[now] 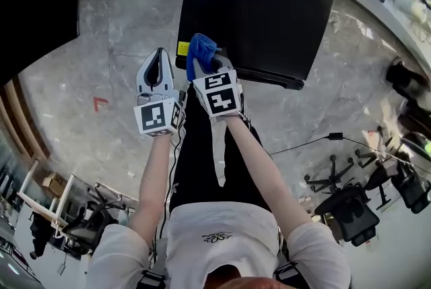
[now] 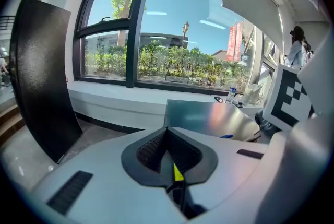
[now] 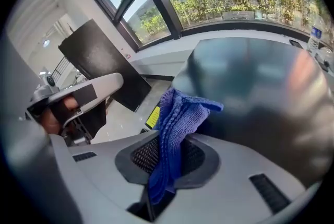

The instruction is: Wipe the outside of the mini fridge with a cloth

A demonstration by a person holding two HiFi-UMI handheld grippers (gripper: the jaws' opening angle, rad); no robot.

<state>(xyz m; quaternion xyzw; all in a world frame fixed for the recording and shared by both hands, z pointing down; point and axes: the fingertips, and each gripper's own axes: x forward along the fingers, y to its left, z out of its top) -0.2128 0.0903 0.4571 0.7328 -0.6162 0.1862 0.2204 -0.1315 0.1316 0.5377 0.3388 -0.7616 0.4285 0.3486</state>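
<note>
Right gripper (image 1: 210,67) jaws clenched on a blue cloth (image 1: 201,50). In the right gripper view the cloth (image 3: 177,129) sticks up bunched from between the jaws, with its free end flopped toward the mini fridge (image 3: 261,87). Left gripper (image 1: 159,60) sits just beside the right one, jaws pressed together with nothing between them, which the left gripper view confirms (image 2: 168,140). The mini fridge (image 1: 256,8) is a black box standing on the floor straight ahead of the person, under the window wall. The cloth is at its near left top corner, and I can't tell whether it touches the surface. Step looks like approach, or the very start of the wipe, with most of the outside likely not done yet. The next move calls for pressing the cloth flat on the top and sweeping across, then doing the sides. The cloth is bunched, so it needs some pressure to spread. Labels: a yellow sticker (image 1: 183,48) at the fridge corner, also seen past the cloth (image 3: 153,117), text too small to read. The shirt print (image 1: 217,238) is unreadable. A red banner (image 2: 233,43) outside the window can't be read either. Another black cabinet (image 1: 37,18) stands well apart at left.
</note>
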